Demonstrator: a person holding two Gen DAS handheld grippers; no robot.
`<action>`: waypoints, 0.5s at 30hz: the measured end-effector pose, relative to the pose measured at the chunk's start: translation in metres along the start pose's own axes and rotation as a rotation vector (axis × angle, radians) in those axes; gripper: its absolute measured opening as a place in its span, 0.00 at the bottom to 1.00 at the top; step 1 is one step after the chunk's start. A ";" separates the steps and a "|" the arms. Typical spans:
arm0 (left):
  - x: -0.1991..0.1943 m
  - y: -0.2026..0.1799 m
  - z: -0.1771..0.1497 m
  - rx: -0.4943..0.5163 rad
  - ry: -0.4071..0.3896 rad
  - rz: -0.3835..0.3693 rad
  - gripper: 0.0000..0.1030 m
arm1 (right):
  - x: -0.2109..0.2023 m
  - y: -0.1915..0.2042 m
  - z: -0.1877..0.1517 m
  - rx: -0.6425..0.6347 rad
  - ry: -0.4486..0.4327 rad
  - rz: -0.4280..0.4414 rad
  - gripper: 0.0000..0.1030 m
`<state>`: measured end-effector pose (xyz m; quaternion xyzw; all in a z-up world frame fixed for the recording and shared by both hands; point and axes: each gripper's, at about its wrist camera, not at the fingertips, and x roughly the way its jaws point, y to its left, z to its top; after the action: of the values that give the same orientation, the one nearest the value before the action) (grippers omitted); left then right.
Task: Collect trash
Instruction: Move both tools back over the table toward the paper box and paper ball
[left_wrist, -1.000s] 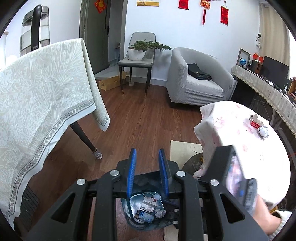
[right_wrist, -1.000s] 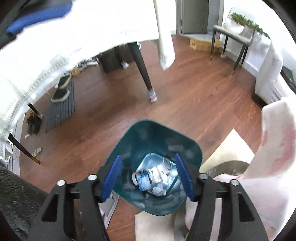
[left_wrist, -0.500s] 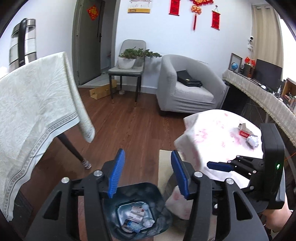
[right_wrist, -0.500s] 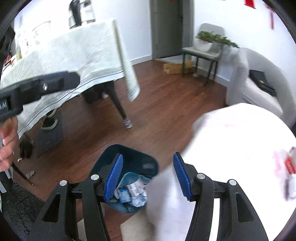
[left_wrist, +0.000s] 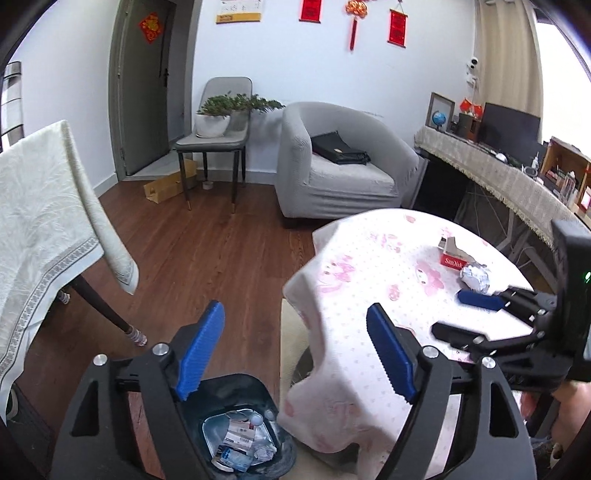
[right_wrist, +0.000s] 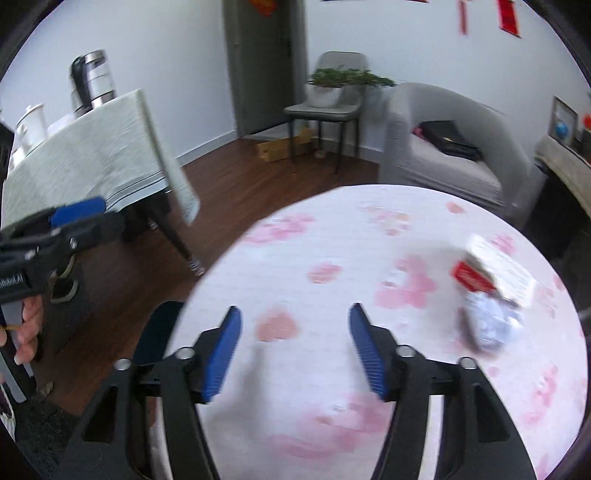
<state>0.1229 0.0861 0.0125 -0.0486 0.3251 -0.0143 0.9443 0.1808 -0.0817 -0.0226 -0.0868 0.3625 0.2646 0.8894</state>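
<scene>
My left gripper (left_wrist: 293, 314) hangs above the dark teal trash bin (left_wrist: 236, 382), which holds several wrappers and cartons. Its jaws are opening and nothing is between them. The right gripper (right_wrist: 295, 314) hovers over the round table's pink-patterned cloth (right_wrist: 332, 240); its jaws are opening too, with only cloth beneath. A crumpled foil ball (right_wrist: 491, 321) and a red-and-white carton (right_wrist: 476, 277) lie on the cloth to its right, both blurred. The left wrist view shows the foil ball (left_wrist: 476, 277), the carton (left_wrist: 452, 254) and the right gripper (left_wrist: 448, 312) just short of them.
A table with a pale green cloth (left_wrist: 44, 206) and a kettle (right_wrist: 92, 81) stands at left, its dark leg (left_wrist: 103, 306) near the bin. Beyond lie wooden floor, a grey armchair (left_wrist: 343, 162), a chair with a plant (left_wrist: 214, 136) and a cluttered side counter (left_wrist: 509, 173). A hand (right_wrist: 26, 332) holds the left gripper.
Both grippers swung away from over the bin toward the round table. The left jaws spread much wider. The right gripper rose from above the bin to over the tablecloth.
</scene>
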 end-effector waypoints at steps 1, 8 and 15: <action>0.003 -0.004 0.001 0.006 0.001 -0.003 0.80 | -0.003 -0.006 -0.001 0.009 -0.007 -0.015 0.69; 0.017 -0.027 -0.001 0.030 0.015 -0.036 0.83 | -0.015 -0.054 -0.012 0.107 -0.019 -0.092 0.75; 0.032 -0.046 -0.003 0.030 0.019 -0.063 0.85 | -0.017 -0.086 -0.019 0.172 -0.020 -0.177 0.81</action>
<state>0.1467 0.0385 -0.0048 -0.0445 0.3319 -0.0492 0.9410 0.2049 -0.1679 -0.0278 -0.0394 0.3659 0.1538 0.9170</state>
